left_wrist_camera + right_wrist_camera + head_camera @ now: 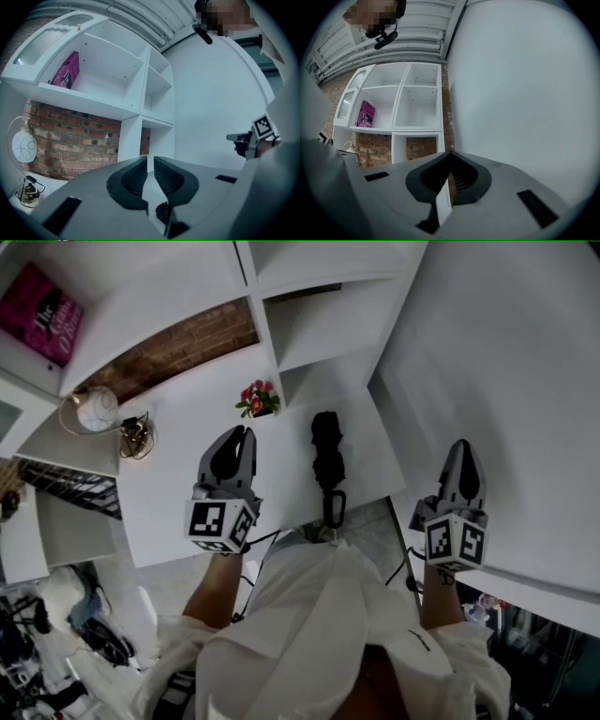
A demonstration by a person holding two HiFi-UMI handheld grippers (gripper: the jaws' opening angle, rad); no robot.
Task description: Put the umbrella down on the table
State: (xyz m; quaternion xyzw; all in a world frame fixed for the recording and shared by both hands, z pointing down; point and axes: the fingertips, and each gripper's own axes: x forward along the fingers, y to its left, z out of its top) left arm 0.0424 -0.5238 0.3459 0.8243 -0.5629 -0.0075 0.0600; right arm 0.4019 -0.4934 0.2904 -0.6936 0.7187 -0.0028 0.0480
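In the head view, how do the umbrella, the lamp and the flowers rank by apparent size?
1. umbrella
2. lamp
3. flowers, only a little smaller than the lamp

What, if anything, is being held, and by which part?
Nothing: left hand-held gripper and right hand-held gripper are empty; the umbrella lies on the table.

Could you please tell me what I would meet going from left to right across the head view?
pink book → globe lamp → left gripper → black umbrella → right gripper
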